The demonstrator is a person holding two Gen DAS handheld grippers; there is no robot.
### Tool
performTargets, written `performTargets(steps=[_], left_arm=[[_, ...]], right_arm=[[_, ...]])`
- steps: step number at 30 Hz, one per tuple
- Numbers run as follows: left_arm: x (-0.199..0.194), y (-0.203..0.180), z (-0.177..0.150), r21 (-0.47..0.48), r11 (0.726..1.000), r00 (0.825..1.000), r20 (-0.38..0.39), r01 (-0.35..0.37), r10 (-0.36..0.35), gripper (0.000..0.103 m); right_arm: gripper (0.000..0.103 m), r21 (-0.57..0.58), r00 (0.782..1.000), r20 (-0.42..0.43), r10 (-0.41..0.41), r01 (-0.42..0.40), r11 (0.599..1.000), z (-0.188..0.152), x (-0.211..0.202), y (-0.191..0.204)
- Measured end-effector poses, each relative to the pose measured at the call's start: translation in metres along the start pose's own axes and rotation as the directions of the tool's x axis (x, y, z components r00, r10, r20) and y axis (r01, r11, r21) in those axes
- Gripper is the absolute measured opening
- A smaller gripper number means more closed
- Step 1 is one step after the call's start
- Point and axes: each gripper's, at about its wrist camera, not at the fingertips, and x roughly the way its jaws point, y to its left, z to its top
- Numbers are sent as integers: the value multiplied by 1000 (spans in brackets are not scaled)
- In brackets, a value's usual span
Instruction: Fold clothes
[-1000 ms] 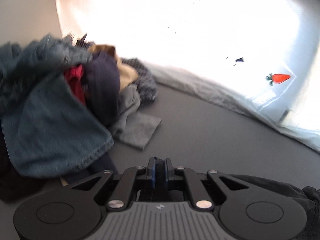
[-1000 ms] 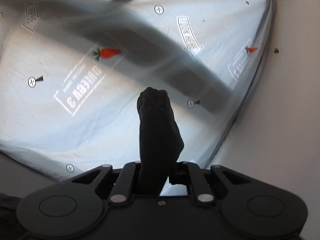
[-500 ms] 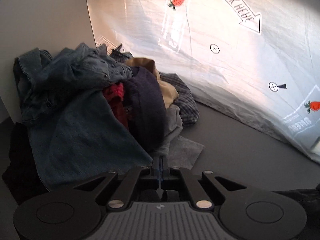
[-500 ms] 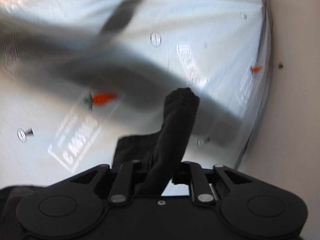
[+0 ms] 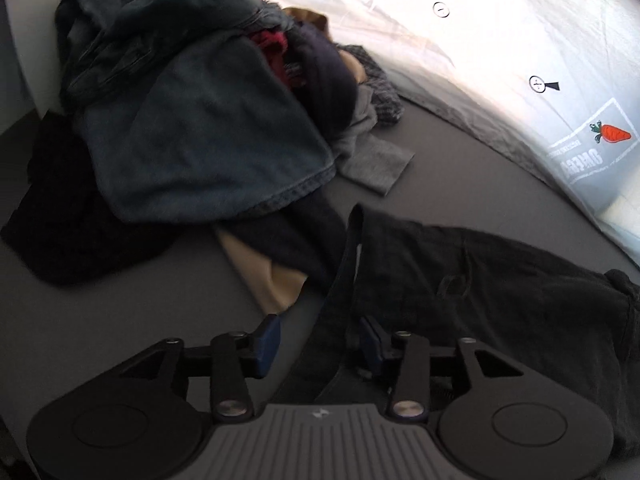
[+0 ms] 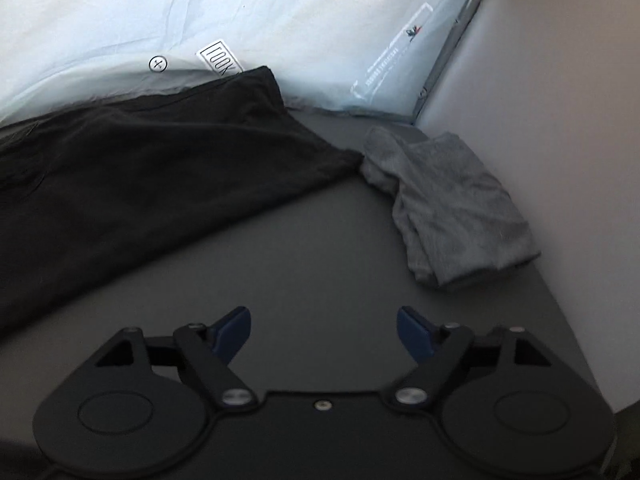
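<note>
A black garment lies spread on the grey table; in the right wrist view it covers the left half. My left gripper is open, with a strap of the black garment lying loose between its blue pads. My right gripper is open and empty above bare table, to the right of the black garment.
A pile of unfolded clothes, mostly denim with red and dark pieces, sits at the back left. A folded grey garment lies by the right wall. A white printed sheet hangs along the back.
Both grippers have opened and come down to the table. The black garment that the right gripper held up now lies spread on the table.
</note>
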Motion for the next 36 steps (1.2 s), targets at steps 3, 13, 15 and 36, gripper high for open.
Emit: performTargets(steps=[3,13,15,36], left_arm=[[-10,20,-30,-49,999,999,-39,6,-8,61],[-31,37,-95,8,998,995,-79,57,-56,78],[-36,37,-103,-14,997,994,-74,79,-80,78],[-9,30,-112,-182,983,1000,13,13,-11,49]], right_arm=[[87,43,998,-23,56,-55,998,-43,-17,-19],[98,199,999,53,12,-22,980,-116,-61,-79],[98,234,997,60,-42,27,972,-125,-64,-95],[4,459,992,-99,-72,109,882,-156,-11,-199]])
